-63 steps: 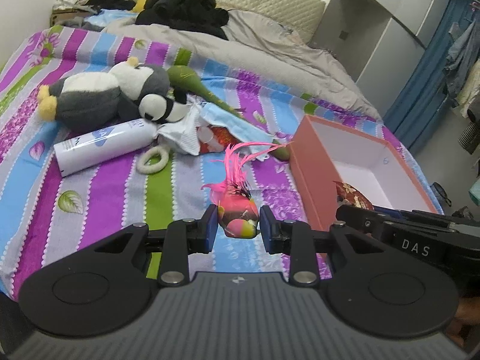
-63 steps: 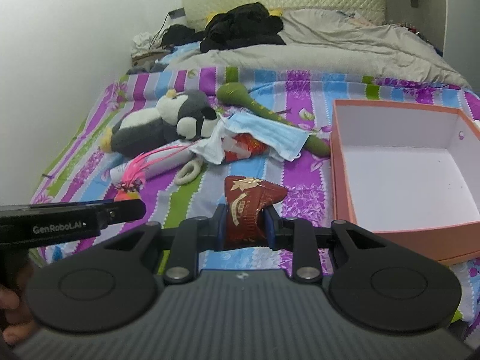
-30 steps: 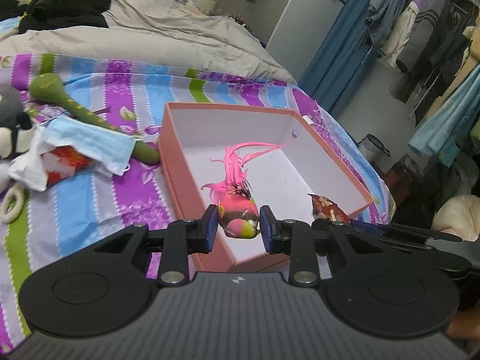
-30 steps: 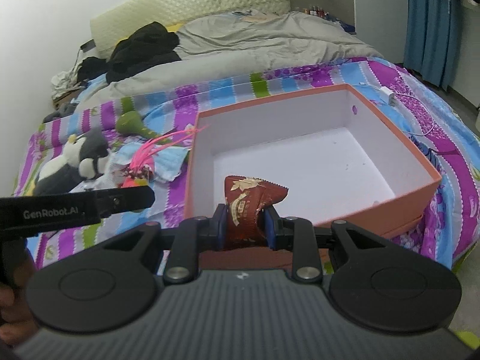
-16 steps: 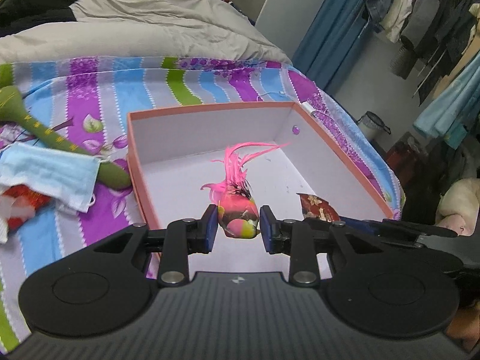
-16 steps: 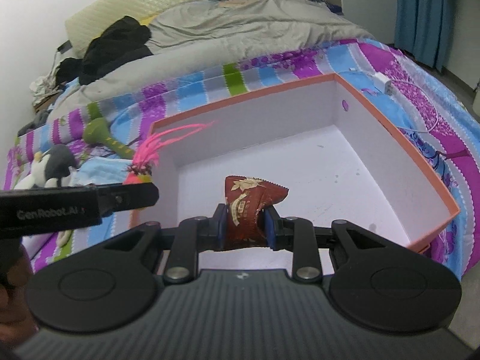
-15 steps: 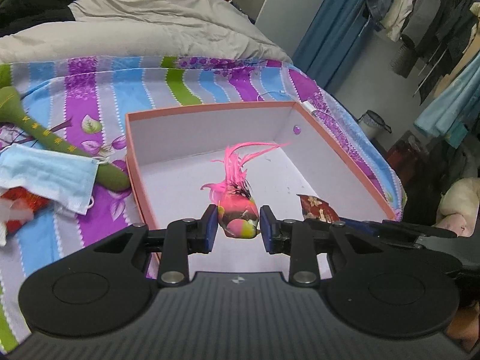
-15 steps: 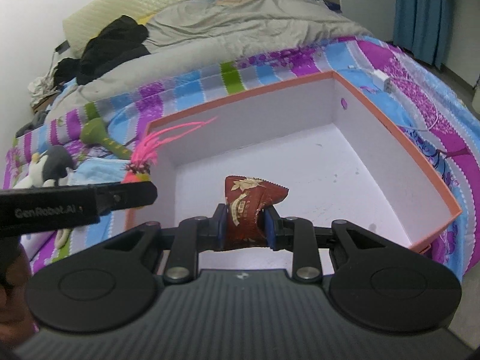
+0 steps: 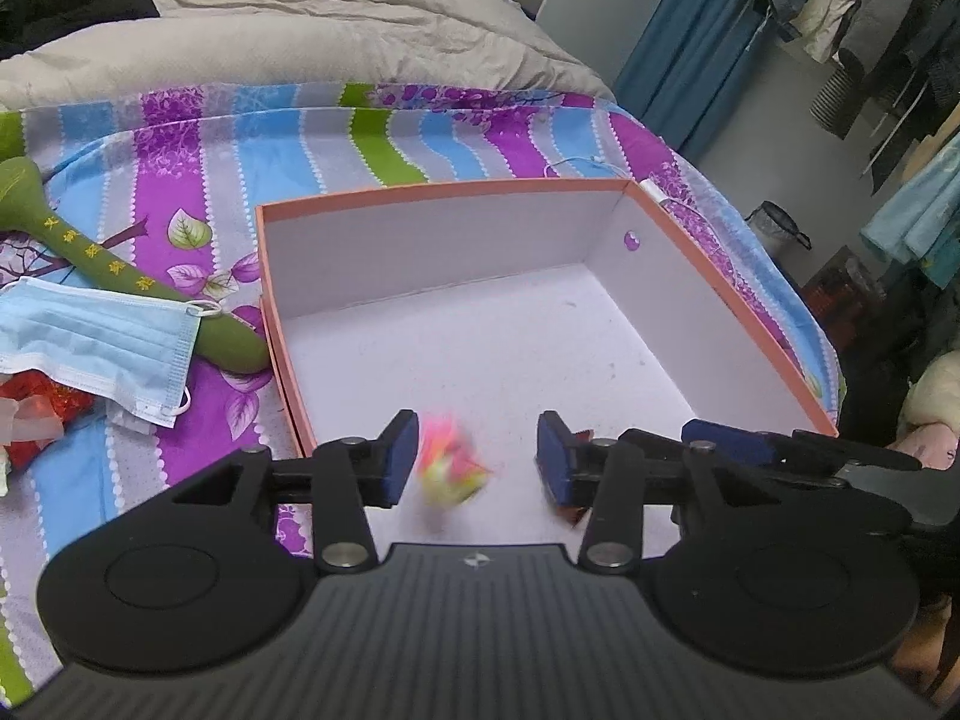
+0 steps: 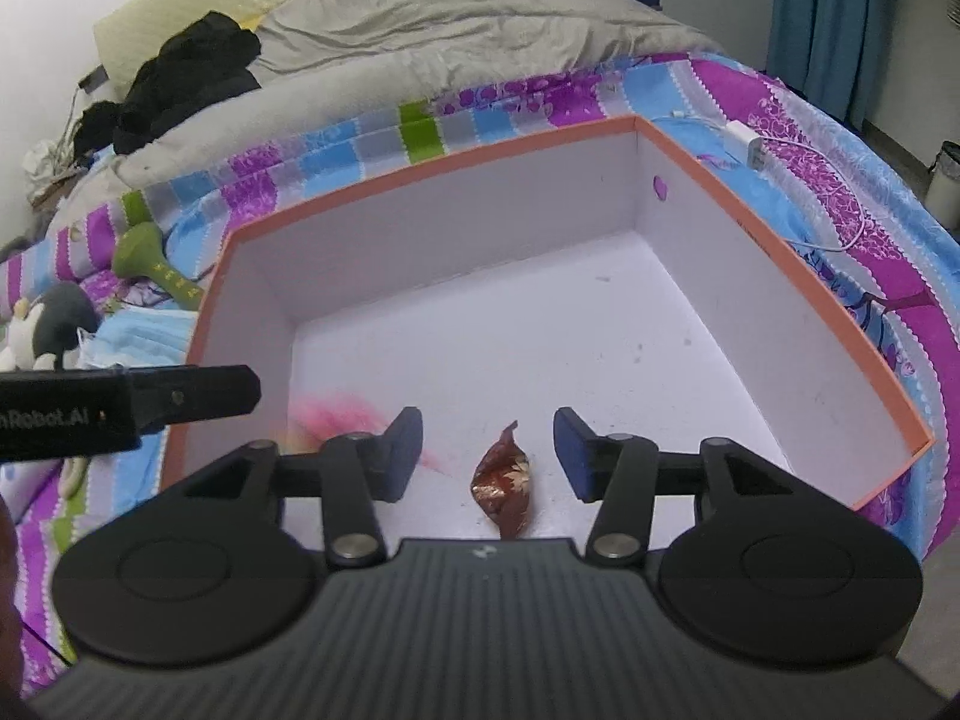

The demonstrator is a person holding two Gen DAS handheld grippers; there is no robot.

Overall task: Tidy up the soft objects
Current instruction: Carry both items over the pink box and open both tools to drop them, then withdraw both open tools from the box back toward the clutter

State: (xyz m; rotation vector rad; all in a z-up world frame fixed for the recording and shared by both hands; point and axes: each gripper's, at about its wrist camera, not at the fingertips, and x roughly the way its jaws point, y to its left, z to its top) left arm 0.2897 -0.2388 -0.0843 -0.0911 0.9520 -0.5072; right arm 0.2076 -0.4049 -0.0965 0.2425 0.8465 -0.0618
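My left gripper (image 9: 477, 459): jaws spread apart, clamped on nothing, poised over the near edge of the orange cardboard box with white interior (image 9: 432, 252).

Pink feathered toy with a yellow-green body (image 9: 450, 468): blurred, between my left blue-padded fingers (image 9: 401, 457), nearer the left pad but I cannot tell whether it touches it; it sits over the box's white floor at the near-left corner. From the right wrist view it shows as a pink smear (image 10: 336, 414) beside my right gripper's left finger.

My right gripper (image 10: 486, 453): jaws wide apart, holding nothing, over the same box (image 10: 420, 168).

Dark red foil snack packet with gold leaf print (image 10: 503, 483): lying on the box floor between my right fingers, apart from both pads, close to the near wall.

Outside the box, on the purple, blue and green striped bedsheet (image 9: 198, 138): light blue pleated face mask (image 9: 96, 342), overlapping a long green fabric massage hammer (image 9: 90, 252); grey and white plush penguin (image 10: 45, 324) further left.
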